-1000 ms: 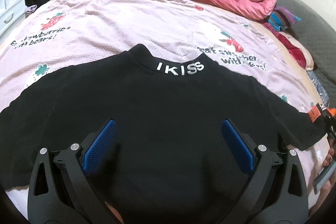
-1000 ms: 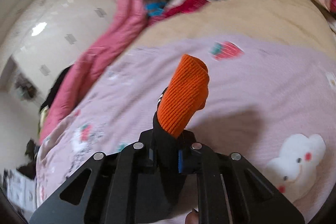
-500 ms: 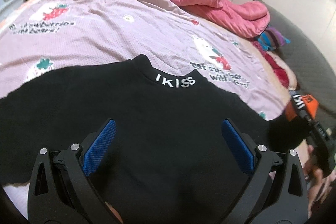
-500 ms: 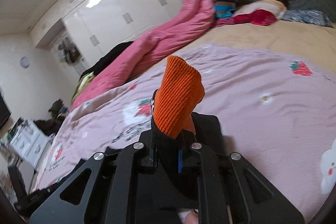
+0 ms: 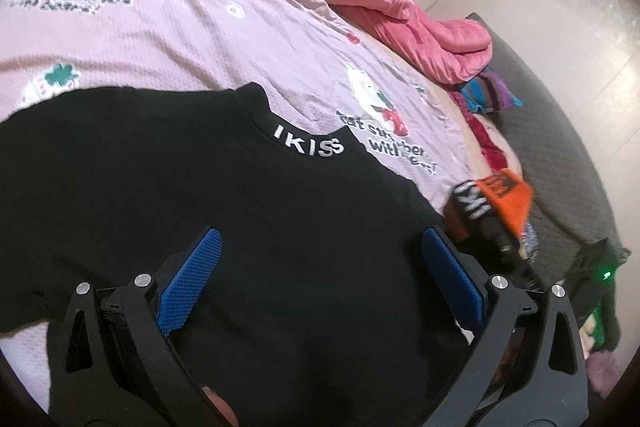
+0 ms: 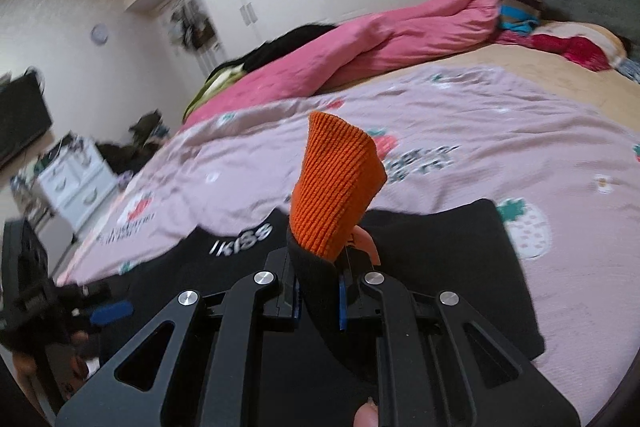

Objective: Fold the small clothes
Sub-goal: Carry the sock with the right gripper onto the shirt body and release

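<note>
The black top [image 5: 248,227] is spread flat on the pink bedsheet [image 5: 168,27], collar lettering facing away. Its orange sleeve cuff [image 6: 336,187] is clamped in the nearly closed right gripper [image 6: 320,291] and raised above the garment. The left gripper [image 5: 320,275] is held wide open over the top's middle, gripping nothing. A sleeve fold is judged in hand; next, the cuff must be laid inward across the body.

bed [image 5: 560,163] — lilac strawberry sheet [image 5: 200,39], black top [image 5: 240,227], pink quilt [image 5: 400,23]
</note>
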Available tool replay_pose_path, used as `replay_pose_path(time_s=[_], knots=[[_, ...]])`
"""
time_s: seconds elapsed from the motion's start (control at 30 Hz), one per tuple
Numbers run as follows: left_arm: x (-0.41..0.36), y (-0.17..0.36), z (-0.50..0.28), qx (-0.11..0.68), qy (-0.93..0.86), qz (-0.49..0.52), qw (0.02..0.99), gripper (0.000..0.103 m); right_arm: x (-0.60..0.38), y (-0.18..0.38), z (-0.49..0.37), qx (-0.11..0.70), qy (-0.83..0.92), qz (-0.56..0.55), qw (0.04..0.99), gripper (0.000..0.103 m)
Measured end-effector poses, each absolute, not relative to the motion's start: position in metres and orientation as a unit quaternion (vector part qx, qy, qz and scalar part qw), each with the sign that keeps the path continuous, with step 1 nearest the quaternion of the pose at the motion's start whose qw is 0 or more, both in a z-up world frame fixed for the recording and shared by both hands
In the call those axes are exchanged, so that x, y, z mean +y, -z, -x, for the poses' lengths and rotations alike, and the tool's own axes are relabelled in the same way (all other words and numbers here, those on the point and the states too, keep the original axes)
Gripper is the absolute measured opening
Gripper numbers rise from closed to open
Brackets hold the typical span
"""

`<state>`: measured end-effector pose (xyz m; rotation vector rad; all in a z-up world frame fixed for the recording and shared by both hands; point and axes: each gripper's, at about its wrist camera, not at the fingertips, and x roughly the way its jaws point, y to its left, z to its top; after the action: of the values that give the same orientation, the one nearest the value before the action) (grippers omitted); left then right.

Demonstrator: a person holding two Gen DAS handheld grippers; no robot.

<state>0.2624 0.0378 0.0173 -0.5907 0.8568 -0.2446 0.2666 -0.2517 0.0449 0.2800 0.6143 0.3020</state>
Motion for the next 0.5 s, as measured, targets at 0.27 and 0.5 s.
replay_pose_path(time_s=[0.27,0.5], knots=[[0.040,-0.003,-0.267,0.417,0.145,0.319,0.839,0.093,-0.215,-0.021,-0.267,0.341,-0.190,-0.115,0.913,0.025],[0.027,0.008,-0.270,0.434,0.162,0.307,0.832,0.067,-0.213,-0.029,-0.251,0.350,-0.256,-0.134,0.891,0.052]])
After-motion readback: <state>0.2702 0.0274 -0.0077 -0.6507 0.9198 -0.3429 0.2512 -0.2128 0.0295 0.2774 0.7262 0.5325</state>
